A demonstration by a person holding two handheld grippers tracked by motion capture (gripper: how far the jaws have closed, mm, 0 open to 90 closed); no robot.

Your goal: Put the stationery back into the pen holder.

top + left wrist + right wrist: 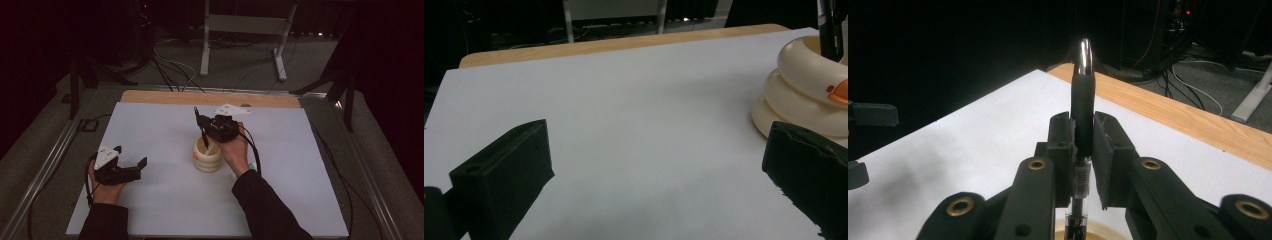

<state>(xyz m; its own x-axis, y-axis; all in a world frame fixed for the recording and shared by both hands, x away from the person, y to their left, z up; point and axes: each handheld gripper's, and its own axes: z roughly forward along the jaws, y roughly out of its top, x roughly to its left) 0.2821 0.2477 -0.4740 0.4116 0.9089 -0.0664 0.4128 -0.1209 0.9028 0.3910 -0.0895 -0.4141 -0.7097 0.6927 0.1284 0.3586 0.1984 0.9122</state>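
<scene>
A cream holder (207,159) built like stacked rings stands near the middle of the white sheet (165,205). My right gripper (201,122) hovers just above it, shut on a black pen (201,127) whose lower end dips into the holder's mouth. In the right gripper view the pen (1083,90) stands upright between the jaws of the right gripper (1083,135), silver tip up, with the holder's rim (1108,231) below. My left gripper (131,156) rests low at the sheet's left, open and holding nothing. From the left gripper (656,170) the holder (804,90) shows at right, with an orange mark on it.
The sheet lies on a wooden board whose bare strip (210,97) shows at the far edge. Metal rails (50,160) run along the table's sides. Beyond the table are a white stand's legs (205,55), cables on the floor and dark tripod legs.
</scene>
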